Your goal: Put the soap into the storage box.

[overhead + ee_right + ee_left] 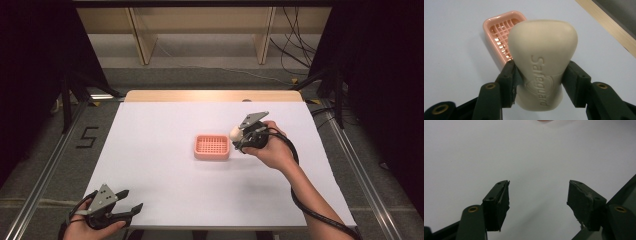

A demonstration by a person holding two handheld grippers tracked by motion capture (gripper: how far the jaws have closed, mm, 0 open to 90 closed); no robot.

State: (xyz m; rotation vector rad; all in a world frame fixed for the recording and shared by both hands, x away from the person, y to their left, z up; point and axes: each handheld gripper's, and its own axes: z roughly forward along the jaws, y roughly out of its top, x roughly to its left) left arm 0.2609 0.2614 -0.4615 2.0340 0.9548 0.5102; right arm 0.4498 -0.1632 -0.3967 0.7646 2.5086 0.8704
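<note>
A white sheet covers the table (165,175), and near its middle sits a pink soap dish (212,147) with a slatted grid floor and a raised rim, a light moulded piece that looks as if it would slide on the smooth sheet if nudged sideways. Just to the right of the dish the right gripper (239,136) hangs a little above the sheet, its two jaws clamped on a cream bar of soap (541,62) at the bar's narrowed waist, with the wider rounded end sticking out beyond the pads toward the dish (501,27). The bar is a dense, stiff block with some weight for its size, and its surface is smooth and curved, so it probably slips easily; the waist is the sensible place to hold it, since the flare on either side keeps it from sliding out along the jaws. Pressed lettering runs along its face, and hard squeezing could dent the edges. Lowering it flat into the grid seems to call for a gentle release, because the light dish offers little resistance. The left gripper (123,202) rests at the near left corner of the table, jaws standing well apart with nothing between the pads (499,202).
</note>
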